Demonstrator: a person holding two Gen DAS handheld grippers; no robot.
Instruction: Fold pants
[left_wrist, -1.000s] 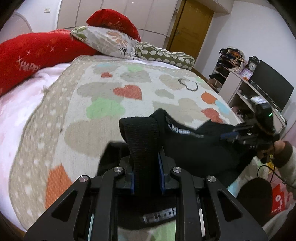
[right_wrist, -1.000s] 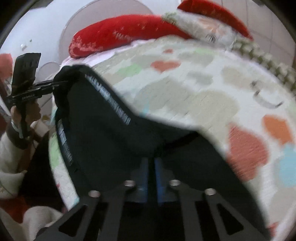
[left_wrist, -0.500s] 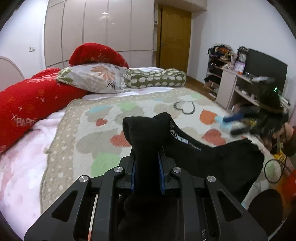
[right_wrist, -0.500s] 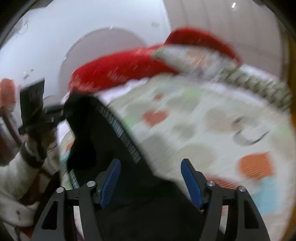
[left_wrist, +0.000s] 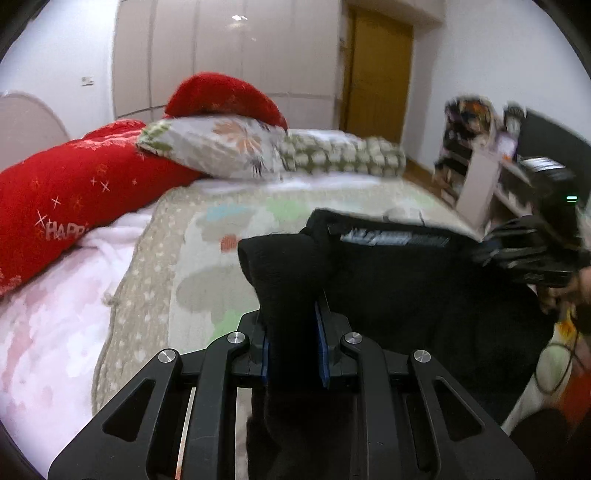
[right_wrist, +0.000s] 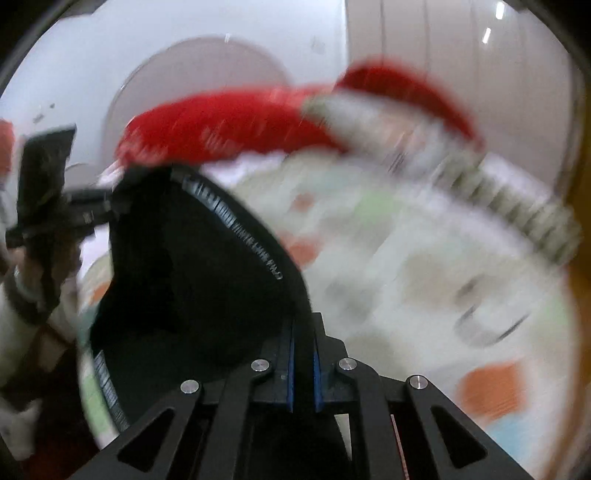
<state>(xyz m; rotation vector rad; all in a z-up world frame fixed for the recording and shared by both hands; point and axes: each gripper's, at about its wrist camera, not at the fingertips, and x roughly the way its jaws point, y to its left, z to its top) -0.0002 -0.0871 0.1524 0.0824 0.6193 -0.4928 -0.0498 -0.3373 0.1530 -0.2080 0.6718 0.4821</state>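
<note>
Black pants (left_wrist: 406, 288) with a lettered waistband hang stretched between both grippers above the bed. In the left wrist view my left gripper (left_wrist: 291, 325) is shut on a bunched end of the waistband, which sticks up past the blue pads (left_wrist: 320, 343). The right gripper (left_wrist: 517, 254) shows blurred at the right, at the other end of the waistband. In the right wrist view my right gripper (right_wrist: 303, 354) has its jaws nearly together with black pants (right_wrist: 192, 266) fabric pinched between them. The left gripper (right_wrist: 74, 218) holds the far corner at the left.
A heart-patterned quilt (left_wrist: 207, 258) covers the bed beneath. Red pillows (left_wrist: 74, 192), a floral pillow (left_wrist: 218, 151) and a green spotted one (left_wrist: 343, 158) line the head. A shelf unit and dark screen (left_wrist: 491, 166) stand right, a wooden door (left_wrist: 376, 74) behind.
Both grippers rose and lifted the pants off the quilt. The right gripper stood open half a second ago and has shut on the fabric again. The left grip is unchanged.
</note>
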